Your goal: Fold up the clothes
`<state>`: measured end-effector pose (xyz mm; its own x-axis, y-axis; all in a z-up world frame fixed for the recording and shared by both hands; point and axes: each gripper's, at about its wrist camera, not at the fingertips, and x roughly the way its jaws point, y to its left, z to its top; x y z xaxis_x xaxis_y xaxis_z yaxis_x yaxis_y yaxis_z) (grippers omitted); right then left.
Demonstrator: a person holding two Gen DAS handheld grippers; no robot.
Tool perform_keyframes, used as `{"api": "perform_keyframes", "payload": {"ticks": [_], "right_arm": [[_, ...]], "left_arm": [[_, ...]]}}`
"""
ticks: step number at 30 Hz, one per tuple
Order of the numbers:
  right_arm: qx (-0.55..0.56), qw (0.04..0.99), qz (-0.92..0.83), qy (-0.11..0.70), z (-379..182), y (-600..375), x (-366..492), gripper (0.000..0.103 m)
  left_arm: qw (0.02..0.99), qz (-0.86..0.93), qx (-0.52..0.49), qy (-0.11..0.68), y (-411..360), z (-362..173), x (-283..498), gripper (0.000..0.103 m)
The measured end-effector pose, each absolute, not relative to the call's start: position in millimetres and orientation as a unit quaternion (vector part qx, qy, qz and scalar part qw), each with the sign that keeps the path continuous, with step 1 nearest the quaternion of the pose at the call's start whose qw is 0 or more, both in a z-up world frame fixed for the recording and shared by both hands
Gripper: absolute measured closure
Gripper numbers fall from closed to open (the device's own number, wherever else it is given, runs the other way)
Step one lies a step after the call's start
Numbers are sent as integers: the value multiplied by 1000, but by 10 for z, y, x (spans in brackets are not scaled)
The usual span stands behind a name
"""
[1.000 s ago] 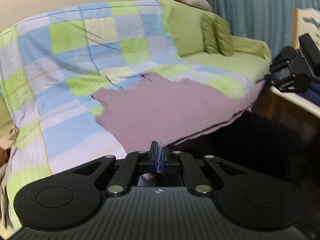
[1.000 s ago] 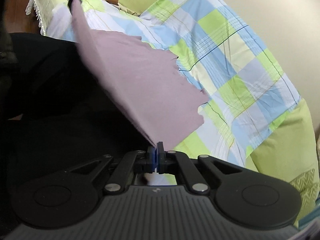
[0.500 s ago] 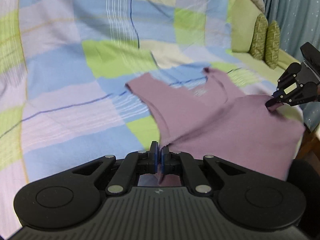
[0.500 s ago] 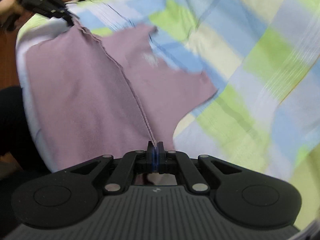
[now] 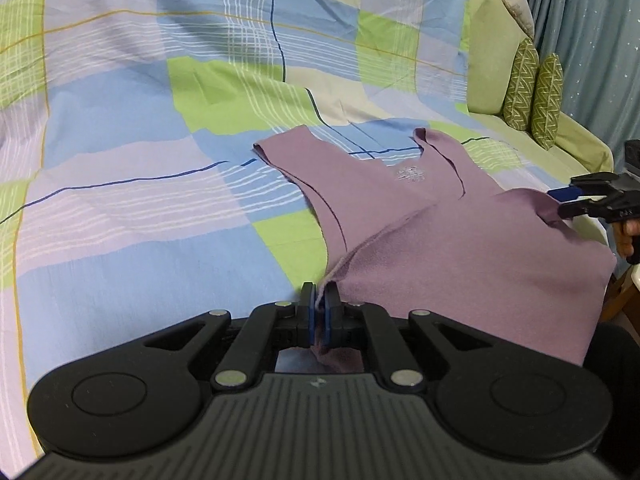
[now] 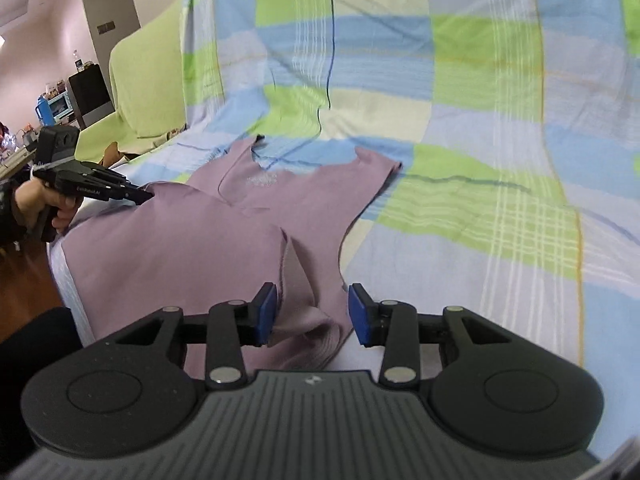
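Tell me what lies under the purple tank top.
The purple tank top lies on the checked sheet, which shows all round it and presumably continues beneath; that covered part is hidden, so anything else under it cannot be seen.

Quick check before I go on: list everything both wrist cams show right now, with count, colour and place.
Tank top: one, mauve, flat on the sheet, straps away from the grippers.
Sheet: one, blue, green and lilac checks, over the sofa.
Sofa: one, light green.
Cushions: two, green zigzag, on the sofa at far right in the left view.
Curtain: one, teal, behind the cushions.
Left gripper: black with blue pads, shut on the top's corner.
Right gripper: black with blue pads, jaws opening, cloth loose between them.
Hands: one on each handle.
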<state>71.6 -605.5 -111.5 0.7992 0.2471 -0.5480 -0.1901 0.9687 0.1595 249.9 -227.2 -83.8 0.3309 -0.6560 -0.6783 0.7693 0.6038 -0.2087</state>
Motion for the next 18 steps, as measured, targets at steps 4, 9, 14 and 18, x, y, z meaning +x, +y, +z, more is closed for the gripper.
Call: {"api": "perform_keyframes", "payload": {"ticks": [4,9,14,18], "right_arm": [[23,948,131,289,-1082,-5920,637,67],[-11,951,105,290,-1139,-5874,674,67],[29,956,78,281,-1180,-5976,724,98],[57,957,48,279,-1080,-6014,676,99]], "left_arm": [[811,-439,83,377,-2289,-833,2498,99],[811,-440,98,372,-2335,-838,2500,98],[813,-448,148,342,-2388,-802,2371,102],[829,-443,135,314,-2317,-583,2311,102]]}}
